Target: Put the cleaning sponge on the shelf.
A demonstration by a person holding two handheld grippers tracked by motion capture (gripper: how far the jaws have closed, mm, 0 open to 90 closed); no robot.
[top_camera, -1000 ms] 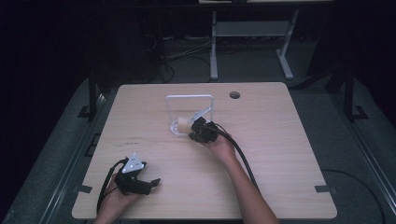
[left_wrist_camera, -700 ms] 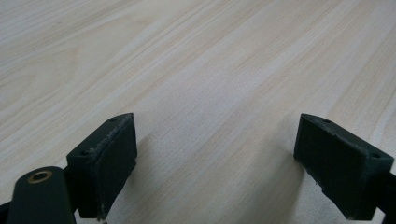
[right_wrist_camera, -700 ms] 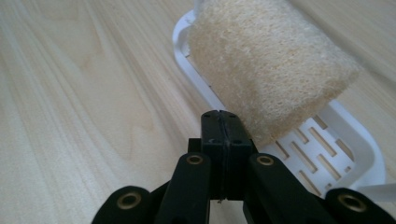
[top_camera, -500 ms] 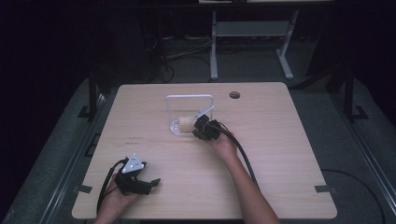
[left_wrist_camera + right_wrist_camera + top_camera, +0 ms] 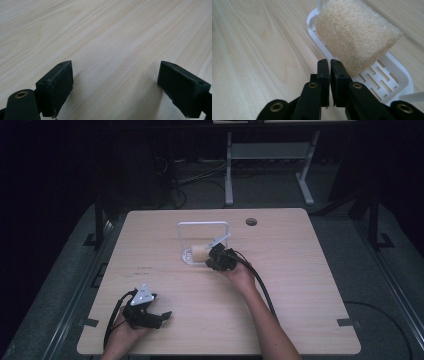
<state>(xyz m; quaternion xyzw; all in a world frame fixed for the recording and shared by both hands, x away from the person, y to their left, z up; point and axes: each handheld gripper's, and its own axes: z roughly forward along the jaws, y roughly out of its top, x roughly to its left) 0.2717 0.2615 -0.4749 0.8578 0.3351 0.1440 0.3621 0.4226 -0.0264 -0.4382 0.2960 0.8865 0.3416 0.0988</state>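
Seemingly lining up to grasp the sponge (image 5: 357,37) lying in the white rack (image 5: 402,73): right gripper (image 5: 329,62) just beside its near corner, jaws a bare slit apart, just starting to open, nothing between. Calls next for spreading far wider to straddle the sponge. Left gripper (image 5: 115,75) wide open, empty, low over the pale wood table (image 5: 300,270); dark room, metal stand (image 5: 270,155) behind.

Dim, dark surroundings; evenly lit, slightly soft close-ups.

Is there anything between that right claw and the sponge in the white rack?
Nothing visible. The right claw, jaws almost shut with nothing between them, sits just in front of the sponge, which rests in the white rack.
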